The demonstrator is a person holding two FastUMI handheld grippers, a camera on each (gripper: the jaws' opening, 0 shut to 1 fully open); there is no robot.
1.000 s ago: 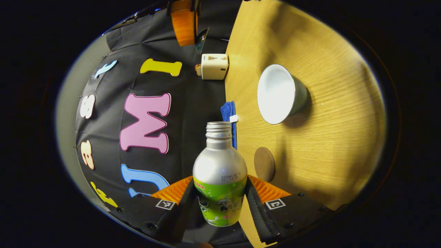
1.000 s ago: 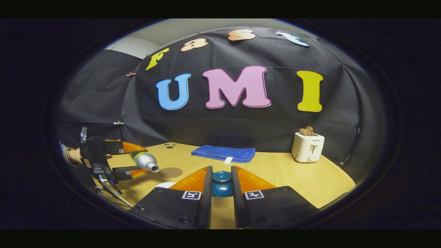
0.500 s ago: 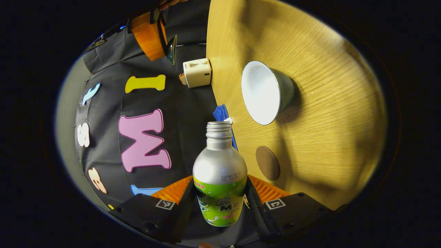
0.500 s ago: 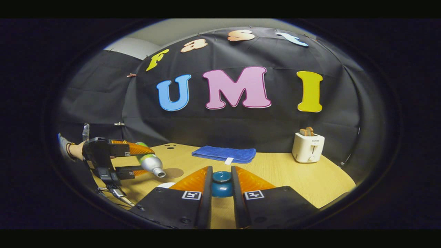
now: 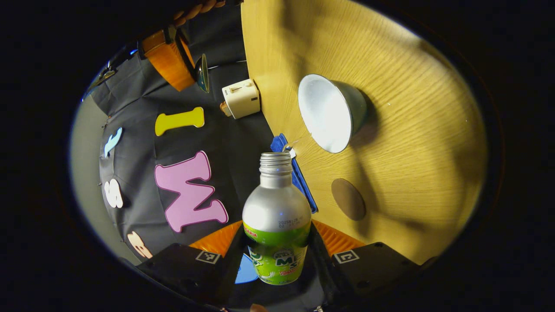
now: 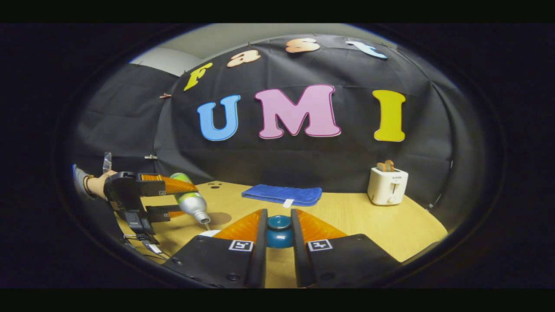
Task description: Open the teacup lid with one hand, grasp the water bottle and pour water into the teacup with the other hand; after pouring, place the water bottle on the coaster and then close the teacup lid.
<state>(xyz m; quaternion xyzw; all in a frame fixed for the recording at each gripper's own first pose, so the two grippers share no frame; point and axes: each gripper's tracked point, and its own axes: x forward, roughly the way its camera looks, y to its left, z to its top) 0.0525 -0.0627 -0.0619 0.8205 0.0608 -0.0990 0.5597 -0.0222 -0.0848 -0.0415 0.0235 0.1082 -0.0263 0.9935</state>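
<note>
L gripper: fingers clamped on either side of the water bottle, gripping its green-labelled lower body.
Bottle: silver metal shoulder, threaded neck, cap off, mouth open; in the right gripper view it's tipped mouth-down, thin trickle at the lip, just above the teacup rim.
Teacup: lid off, white inside, grey-green outside, sitting on the wooden table.
Coaster: round, brown, flat on table, near the cup, bare.
R gripper: fingers narrow, pinching the blue teacup lid by its knob, held up off the table.
Bkgd: blue cloth folded at the back edge; white toaster far right.
</note>
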